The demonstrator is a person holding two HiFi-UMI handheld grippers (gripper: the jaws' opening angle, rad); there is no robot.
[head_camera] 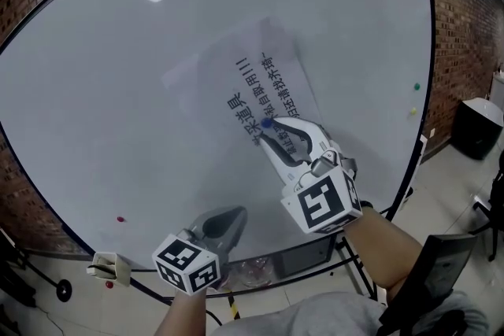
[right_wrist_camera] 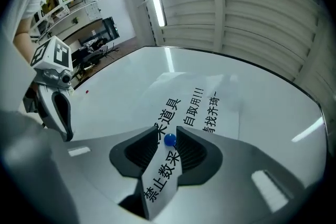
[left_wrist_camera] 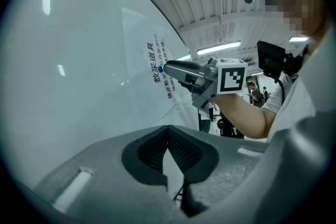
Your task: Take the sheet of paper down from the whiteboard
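Note:
The white sheet of paper (head_camera: 209,67) with black printed characters hangs tilted on the whiteboard (head_camera: 102,90), pinned by a small blue magnet (head_camera: 266,123). My right gripper (head_camera: 268,131) is up against the sheet, jaws open, one on each side of the magnet. In the right gripper view the blue magnet (right_wrist_camera: 169,139) sits in the gap of the right gripper (right_wrist_camera: 168,134), with the sheet (right_wrist_camera: 210,97) behind it. My left gripper (head_camera: 234,212) is shut and holds nothing, low before the board's lower edge. The left gripper view shows the left gripper (left_wrist_camera: 168,131) with its pads together.
A red magnet (head_camera: 120,219) sits low left on the board, a green one (head_camera: 416,86) and a yellow one (head_camera: 411,112) near its right edge. A small holder (head_camera: 110,267) hangs at the bottom left. A black box (head_camera: 480,126) stands on the floor at right.

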